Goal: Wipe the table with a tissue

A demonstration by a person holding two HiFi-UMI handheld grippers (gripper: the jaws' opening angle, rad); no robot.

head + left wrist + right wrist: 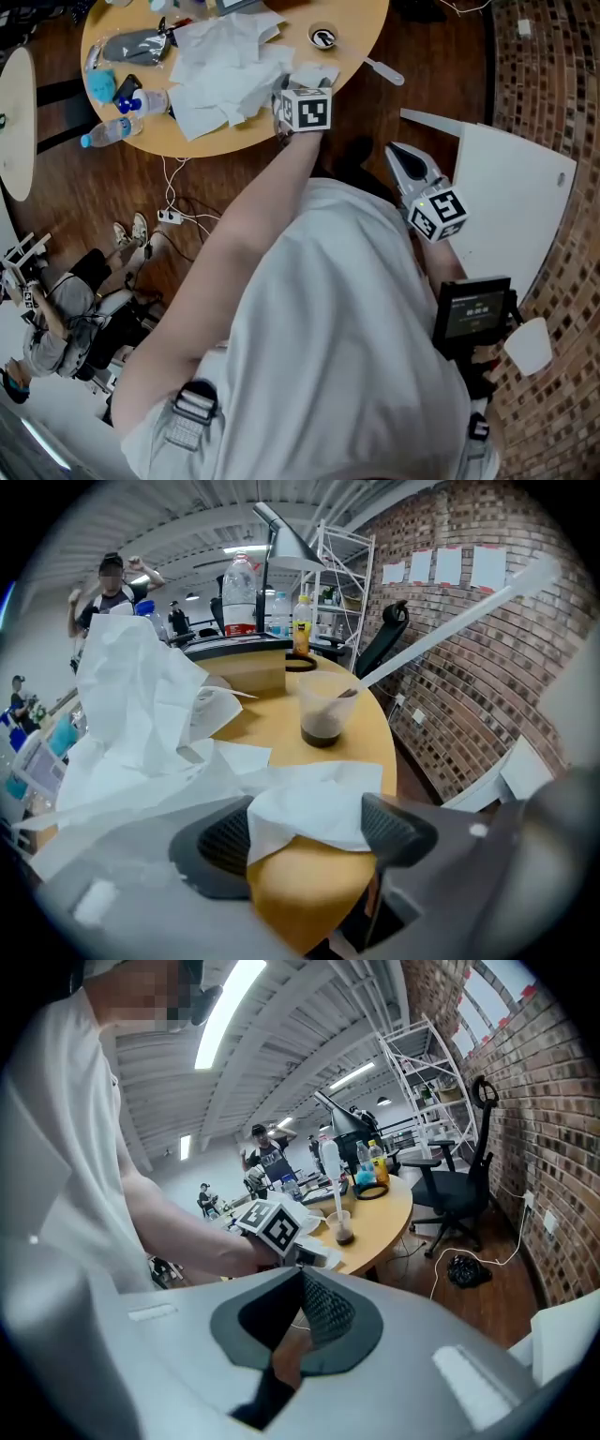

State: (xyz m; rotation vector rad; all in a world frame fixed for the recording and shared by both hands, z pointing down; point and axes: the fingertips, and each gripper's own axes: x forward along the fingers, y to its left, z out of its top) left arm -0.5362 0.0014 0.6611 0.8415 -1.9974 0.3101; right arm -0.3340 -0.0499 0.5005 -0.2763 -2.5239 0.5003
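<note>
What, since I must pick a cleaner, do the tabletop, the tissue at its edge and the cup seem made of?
Tabletop: probably wood or laminate, smooth tan with a slight sheen. Tissue: thin white paper, matte and creased. Cup: likely clear plastic, since dark liquid shows through its wall.

Legible text, brands or numbers: none. The handheld screen (pixel 473 314) shows lines too small to read. The label on the yellow bottle (pixel 301 621) is blurred.
</note>
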